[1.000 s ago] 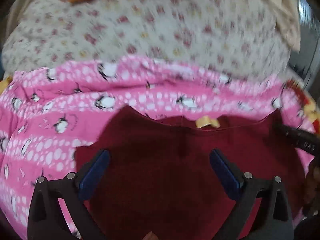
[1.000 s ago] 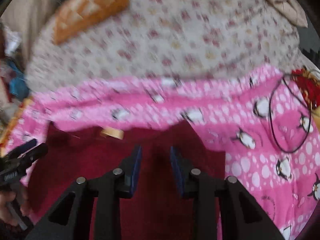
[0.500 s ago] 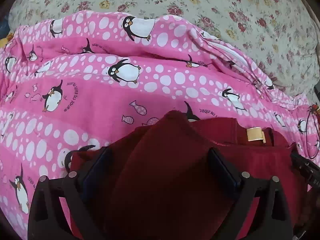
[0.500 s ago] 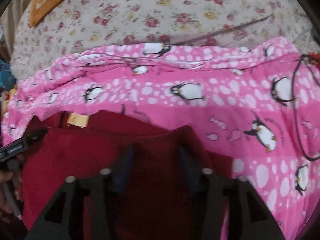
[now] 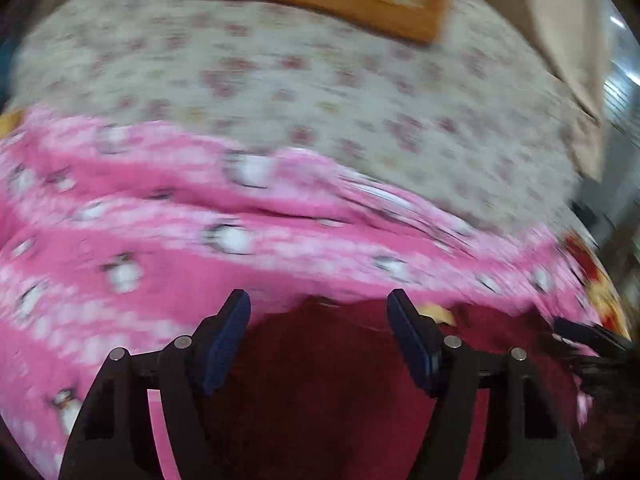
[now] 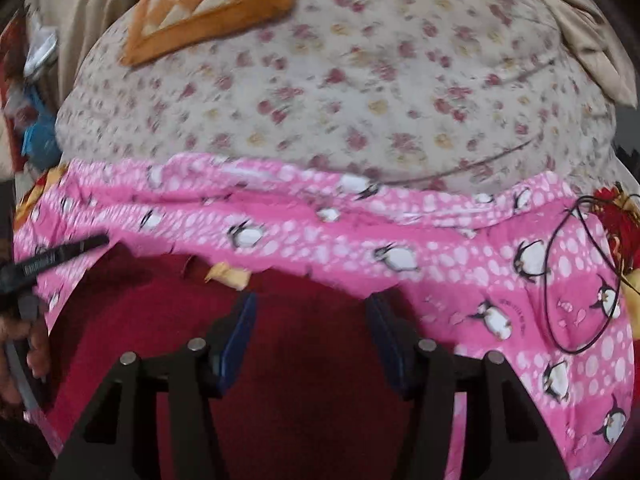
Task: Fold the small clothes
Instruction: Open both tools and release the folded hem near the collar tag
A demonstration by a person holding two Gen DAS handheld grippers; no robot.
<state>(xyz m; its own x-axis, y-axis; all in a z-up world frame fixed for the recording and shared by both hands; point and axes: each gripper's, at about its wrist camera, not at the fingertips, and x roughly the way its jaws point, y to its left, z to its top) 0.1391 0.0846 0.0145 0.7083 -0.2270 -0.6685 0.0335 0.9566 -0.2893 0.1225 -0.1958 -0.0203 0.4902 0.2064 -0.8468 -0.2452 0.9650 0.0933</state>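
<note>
A dark red garment [image 5: 332,380] with a yellow neck label [image 5: 438,314] lies on a pink penguin-print blanket [image 5: 120,240]. My left gripper [image 5: 318,312] is open, its blue pads above the garment's far edge, holding nothing. In the right wrist view the same garment [image 6: 304,380] and its label [image 6: 228,274] show. My right gripper [image 6: 312,312] is open over the garment's right part, empty. The left gripper's tip [image 6: 60,254] shows at the left edge there.
The blanket lies on a floral bedsheet [image 6: 340,100]. An orange checkered cushion [image 6: 216,4] sits at the far side. A thin black cable loop [image 6: 576,276] lies on the blanket at right. Beige fabric [image 5: 568,40] hangs at the far right.
Both grippers have tilted up and drawn back, so more of the bed shows. The right gripper's jaws have opened wider. The garment's folded hump now lies flatter.
</note>
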